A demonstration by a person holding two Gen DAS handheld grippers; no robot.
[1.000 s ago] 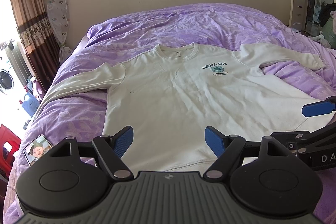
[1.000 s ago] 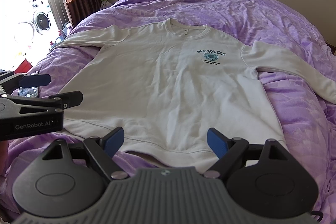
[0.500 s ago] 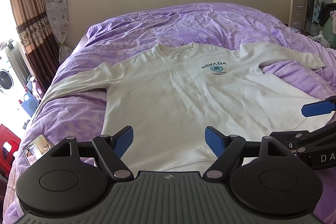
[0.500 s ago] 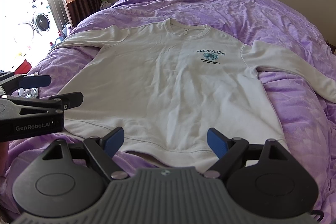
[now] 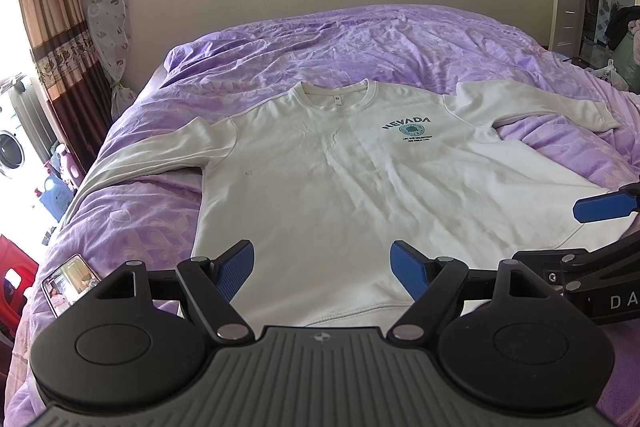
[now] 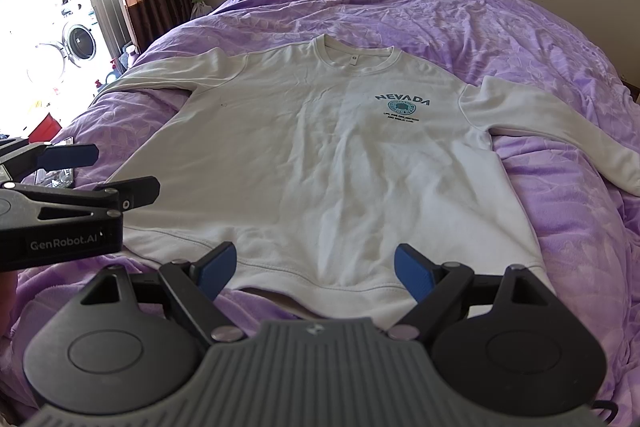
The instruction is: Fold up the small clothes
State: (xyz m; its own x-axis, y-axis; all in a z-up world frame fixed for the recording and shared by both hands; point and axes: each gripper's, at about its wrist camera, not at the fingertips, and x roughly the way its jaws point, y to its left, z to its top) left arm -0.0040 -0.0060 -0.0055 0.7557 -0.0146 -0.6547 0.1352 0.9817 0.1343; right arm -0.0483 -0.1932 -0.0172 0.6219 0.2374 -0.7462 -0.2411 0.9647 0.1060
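Sweatshirt point(image 5: 340, 187) hem hidden behind both hand-held grippers point(image 5: 322, 269) point(image 6: 314, 269), jaws spread, empty

We cannot read the small lines of print under the big word on the sweatshirt point(image 6: 320, 155), and in the left wrist view the left gripper point(image 5: 322, 267) covers part of its hem. Its one sleeve runs off the right edge of the right wrist view, and the other sleeve's cuff drops out of sight over the side of the bed point(image 5: 400, 43). The phone point(image 5: 66, 281) is partly behind the gripper's body, its screen too small for us to make out.
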